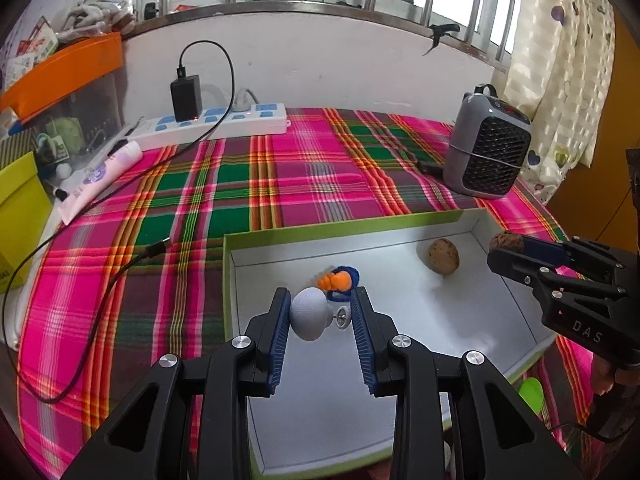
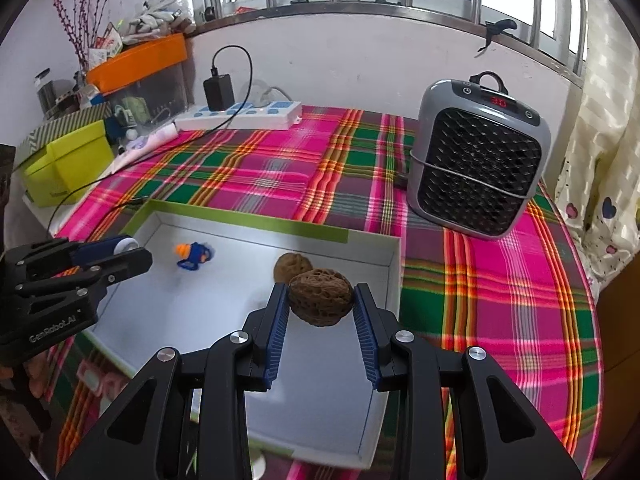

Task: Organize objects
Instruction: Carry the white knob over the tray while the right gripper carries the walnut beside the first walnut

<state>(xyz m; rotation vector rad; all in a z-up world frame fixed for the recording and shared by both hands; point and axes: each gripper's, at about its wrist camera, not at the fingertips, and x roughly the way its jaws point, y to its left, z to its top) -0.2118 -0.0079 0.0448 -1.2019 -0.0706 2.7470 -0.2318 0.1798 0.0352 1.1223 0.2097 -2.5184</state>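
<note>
We hold a walnut (image 2: 321,298) pinched in the right hand-held gripper (image 2: 321,300) above the box (image 2: 256,221), beside a second walnut (image 2: 290,265), presumably to group them. The left hand-held gripper (image 1: 321,312) pinches a grey knob (image 1: 310,312) over the same box, near the blue-orange toy (image 1: 340,278).

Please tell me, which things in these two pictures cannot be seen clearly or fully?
- Green thing, left wrist view: mostly hidden behind the box wall.
- Blue and orange toy, right wrist view: blurred; shape unclear.
- Loose walnut, right wrist view: partly hidden by the held walnut.
- Pink thing, right wrist view: blurred, unidentifiable.
</note>
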